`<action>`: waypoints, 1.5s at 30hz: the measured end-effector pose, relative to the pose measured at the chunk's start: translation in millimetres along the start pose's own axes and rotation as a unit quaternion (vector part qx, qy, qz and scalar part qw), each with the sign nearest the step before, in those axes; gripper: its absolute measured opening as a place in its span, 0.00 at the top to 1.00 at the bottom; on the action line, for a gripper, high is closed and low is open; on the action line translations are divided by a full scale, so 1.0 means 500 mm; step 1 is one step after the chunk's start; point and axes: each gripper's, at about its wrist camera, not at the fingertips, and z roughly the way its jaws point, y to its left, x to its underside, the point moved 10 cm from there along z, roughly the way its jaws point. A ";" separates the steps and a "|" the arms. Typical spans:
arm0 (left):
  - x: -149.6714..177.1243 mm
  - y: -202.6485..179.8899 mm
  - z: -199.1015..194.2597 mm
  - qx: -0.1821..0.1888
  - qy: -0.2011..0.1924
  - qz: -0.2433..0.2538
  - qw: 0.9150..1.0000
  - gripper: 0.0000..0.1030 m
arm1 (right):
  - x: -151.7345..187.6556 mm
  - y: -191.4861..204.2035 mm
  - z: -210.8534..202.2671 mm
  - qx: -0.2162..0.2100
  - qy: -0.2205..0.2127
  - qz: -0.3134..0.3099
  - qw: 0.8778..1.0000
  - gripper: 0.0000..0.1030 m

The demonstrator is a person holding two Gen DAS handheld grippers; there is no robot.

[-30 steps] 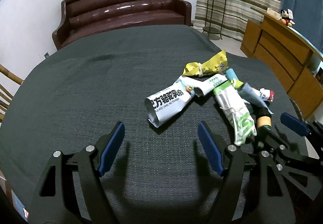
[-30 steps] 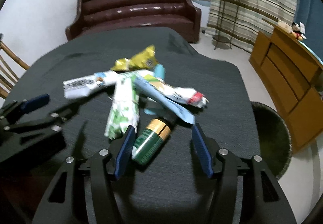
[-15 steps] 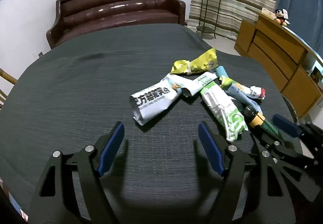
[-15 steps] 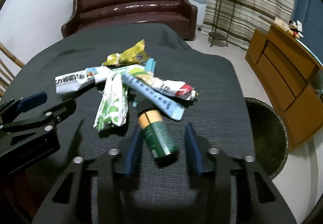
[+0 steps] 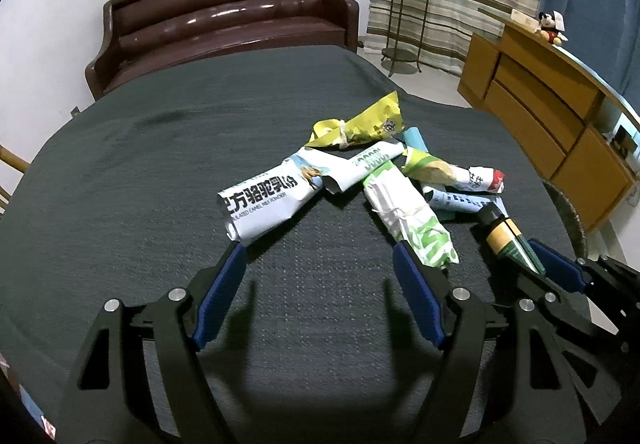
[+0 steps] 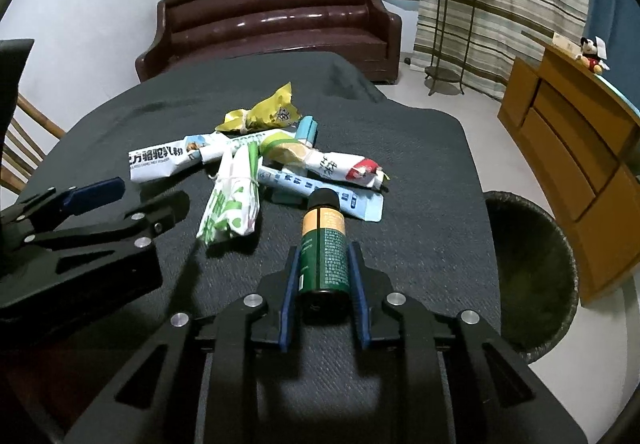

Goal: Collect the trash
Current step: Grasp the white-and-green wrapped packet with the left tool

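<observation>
Clamped on the green spray can (image 6: 323,248), the right gripper (image 6: 323,264) holds it just above the table's right edge (image 6: 460,228), near the wastebasket (image 6: 532,268) on the floor. Spread wide, the left gripper (image 5: 320,296) holds nothing. Wrappers (image 5: 404,203) remain piled mid-table; collection looks barely begun.

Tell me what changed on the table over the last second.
The right gripper closed its fingers on the green spray can, turning it from slanted among the wrappers to pointing straight ahead. The left gripper stayed open before the white milk-powder packet; the wrapper pile and the bin stayed put.
</observation>
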 end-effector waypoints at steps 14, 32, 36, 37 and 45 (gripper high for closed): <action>0.010 0.020 -0.002 -0.016 0.005 -0.010 1.000 0.28 | -0.011 -0.010 0.024 -0.008 0.003 0.008 1.000 0.60; -0.009 -0.048 -0.008 0.007 0.002 -0.002 1.000 0.26 | -0.026 -0.053 -0.024 0.007 -0.027 0.012 1.000 0.76; -0.016 -0.071 -0.001 0.011 0.004 -0.002 1.000 0.21 | -0.031 -0.076 -0.027 0.011 -0.033 0.020 0.999 0.76; -0.018 -0.075 0.001 0.012 0.004 -0.002 1.000 0.21 | -0.032 -0.081 -0.026 0.012 -0.033 0.022 0.999 0.76; -0.025 -0.098 0.040 0.005 0.017 0.006 1.000 0.21 | -0.033 -0.106 -0.016 0.010 -0.031 0.033 0.999 0.76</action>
